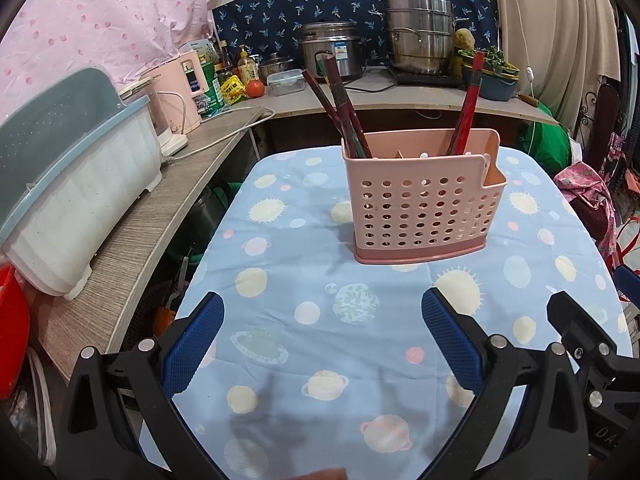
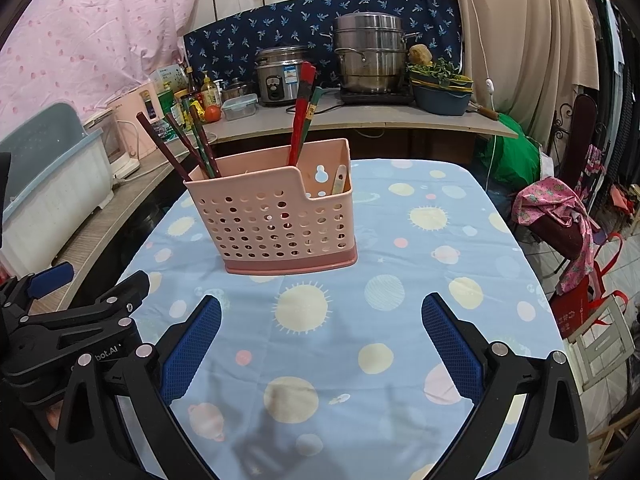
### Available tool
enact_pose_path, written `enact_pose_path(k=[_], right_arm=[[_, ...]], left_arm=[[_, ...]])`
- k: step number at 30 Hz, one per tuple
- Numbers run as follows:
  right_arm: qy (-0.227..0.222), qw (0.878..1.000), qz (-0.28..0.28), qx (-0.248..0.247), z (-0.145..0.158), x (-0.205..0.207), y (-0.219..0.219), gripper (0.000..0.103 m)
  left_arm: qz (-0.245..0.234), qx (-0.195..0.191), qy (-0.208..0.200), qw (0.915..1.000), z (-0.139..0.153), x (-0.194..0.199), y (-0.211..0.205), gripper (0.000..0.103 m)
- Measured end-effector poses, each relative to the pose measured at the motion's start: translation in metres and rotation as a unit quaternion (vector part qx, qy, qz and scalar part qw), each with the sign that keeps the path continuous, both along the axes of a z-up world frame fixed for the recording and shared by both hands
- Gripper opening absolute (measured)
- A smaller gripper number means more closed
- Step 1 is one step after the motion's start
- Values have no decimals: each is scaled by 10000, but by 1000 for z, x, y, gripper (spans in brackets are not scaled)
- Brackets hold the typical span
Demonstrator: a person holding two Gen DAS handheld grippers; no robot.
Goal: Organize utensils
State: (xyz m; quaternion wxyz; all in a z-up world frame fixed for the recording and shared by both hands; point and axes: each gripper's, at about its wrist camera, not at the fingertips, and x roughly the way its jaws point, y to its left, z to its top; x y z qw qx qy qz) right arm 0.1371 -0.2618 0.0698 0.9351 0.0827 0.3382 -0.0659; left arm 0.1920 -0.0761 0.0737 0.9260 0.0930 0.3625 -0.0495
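Observation:
A pink perforated utensil holder [image 1: 424,208] stands upright on the blue planet-print tablecloth [image 1: 320,320]; it also shows in the right wrist view [image 2: 276,220]. Dark chopsticks [image 1: 340,108] lean out of its left part and red chopsticks [image 1: 466,108] out of its right part. In the right wrist view a pale spoon handle [image 2: 339,180] sits in its low right compartment. My left gripper [image 1: 322,340] is open and empty, short of the holder. My right gripper [image 2: 320,344] is open and empty, also short of it. Each gripper shows at the edge of the other's view.
A white dish rack with a blue lid [image 1: 76,184] sits on the wooden counter at left. The back counter holds a rice cooker [image 1: 332,50], a steel steamer pot [image 1: 420,32], bottles and a tomato. A chair with pink cloth [image 2: 560,216] stands at right.

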Motion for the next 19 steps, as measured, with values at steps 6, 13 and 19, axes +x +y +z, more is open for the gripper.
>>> enact_pose_path(k=[6,13,19], right_arm=[[17,10000,10,-8,-1,0,-1,97],[17,10000,9,-13,-2,1,-2,97],[17,10000,13,-9,-1,1,-2,97]], left_arm=[[49,-16,23,10000,-1,2,1,95],[29,-3,11,10000,-1,3,0,95],[44,10,-15,10000,0,4,2,95]])
